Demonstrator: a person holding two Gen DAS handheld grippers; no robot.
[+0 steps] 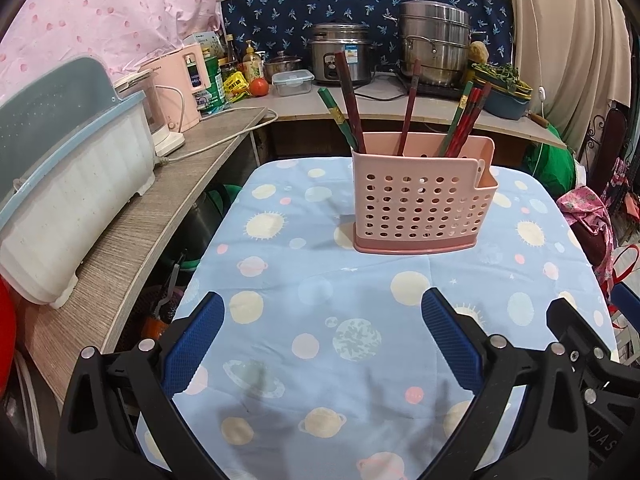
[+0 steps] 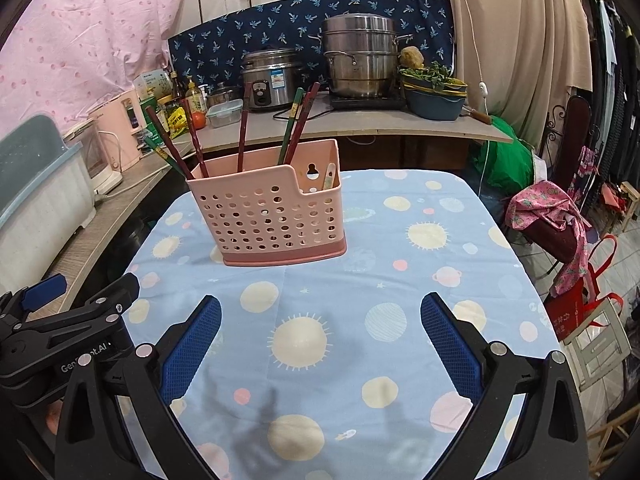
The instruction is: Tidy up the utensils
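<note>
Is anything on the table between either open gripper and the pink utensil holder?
Nothing visible: only bare tablecloth lies between the left gripper, the right gripper and the pink utensil holder, chopsticks already inside.

rice cooker [image 1: 340, 54] and steamer pot [image 1: 436, 48] on counter [image 1: 384, 106]; planet-print tablecloth [image 1: 320, 320].

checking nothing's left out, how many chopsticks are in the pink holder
7 chopsticks: three lean at the left end of the pink holder, one stands mid, three lean at its right end; overlaps may hide more.
</note>
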